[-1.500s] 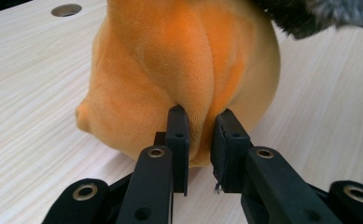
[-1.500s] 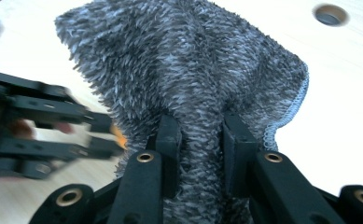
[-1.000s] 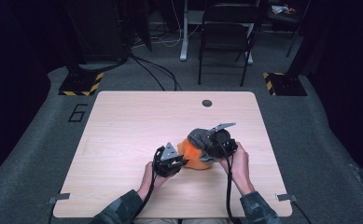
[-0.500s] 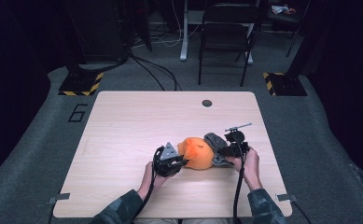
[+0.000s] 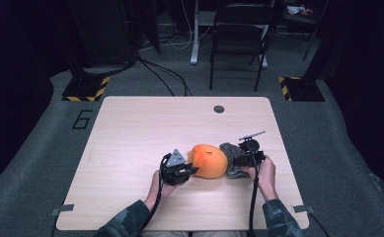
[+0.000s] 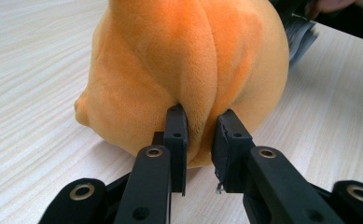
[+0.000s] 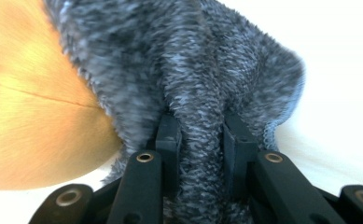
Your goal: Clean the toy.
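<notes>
We are looking along right gripper point(image 7: 201, 135): two black jaws rising from bottom edge, pinching fold of grey fuzzy fabric point(image 7: 184, 60) between them. Pads are pressing into pile on both sides. Fabric is bunching upward from jaws, spreading wide toward far side, its right edge drooping to pale table surface point(image 7: 338, 70). At left, orange plush point(image 7: 34, 116) is lying against fabric, touching it, thin seam line running across its smooth nap.
</notes>
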{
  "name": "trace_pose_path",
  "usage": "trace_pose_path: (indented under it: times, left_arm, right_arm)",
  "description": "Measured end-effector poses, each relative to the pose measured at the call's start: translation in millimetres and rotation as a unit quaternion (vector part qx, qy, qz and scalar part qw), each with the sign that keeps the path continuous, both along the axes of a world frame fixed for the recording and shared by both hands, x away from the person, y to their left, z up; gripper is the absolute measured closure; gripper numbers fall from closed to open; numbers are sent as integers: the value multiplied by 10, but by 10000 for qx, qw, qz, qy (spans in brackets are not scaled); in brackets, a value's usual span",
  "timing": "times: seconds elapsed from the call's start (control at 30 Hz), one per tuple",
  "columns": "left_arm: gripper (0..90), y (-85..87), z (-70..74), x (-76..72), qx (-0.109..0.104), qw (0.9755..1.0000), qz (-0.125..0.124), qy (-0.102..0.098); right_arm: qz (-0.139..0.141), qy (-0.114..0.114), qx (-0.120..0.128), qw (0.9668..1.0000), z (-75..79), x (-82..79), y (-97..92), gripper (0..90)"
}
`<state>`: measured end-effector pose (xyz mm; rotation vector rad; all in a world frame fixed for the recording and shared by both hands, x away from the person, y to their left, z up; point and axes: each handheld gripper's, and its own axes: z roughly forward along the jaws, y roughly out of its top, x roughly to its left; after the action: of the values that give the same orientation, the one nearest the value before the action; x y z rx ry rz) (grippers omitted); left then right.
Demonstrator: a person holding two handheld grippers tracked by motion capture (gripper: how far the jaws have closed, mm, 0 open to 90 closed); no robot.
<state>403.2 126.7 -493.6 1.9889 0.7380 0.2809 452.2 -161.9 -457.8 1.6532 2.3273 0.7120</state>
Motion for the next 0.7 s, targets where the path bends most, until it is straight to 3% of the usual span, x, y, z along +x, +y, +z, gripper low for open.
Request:
trace_pose_path:
  times: [0.07, 0.17, 0.23, 0.3, 0.4, 0.6, 0.7]
  left_arm:
    - [761, 2, -2, 2, -38, 10000, 17, 33]
    - [754, 1, -2, 2, -42, 10000, 24, 29]
    - [746, 3, -2, 2, -37, 10000, 24, 32]
    - [734, 14, -6, 10, -22, 10000, 19, 35]
    - [698, 14, -2, 10, -31, 10000, -30, 23]
    - [524, -26, 12, -15, 220, 9997, 24, -141]
    - [472, -53, -11, -24, 329, 9992, 52, -233]
  right_arm:
    - [-59, -218, 76, 9997, 165, -77, 16, 716]
    - [204, -566, 296, 9977, 382, -187, 112, 716]
    - [432, -549, 657, 9954, 434, -223, 207, 716]
    - [670, -451, 743, 9940, 398, -223, 295, 716]
    - [612, -477, 577, 9953, 325, -201, 333, 716]
    - [536, -583, 353, 9962, 290, -195, 344, 716]
    - [506, -593, 363, 9963, 274, -182, 328, 716]
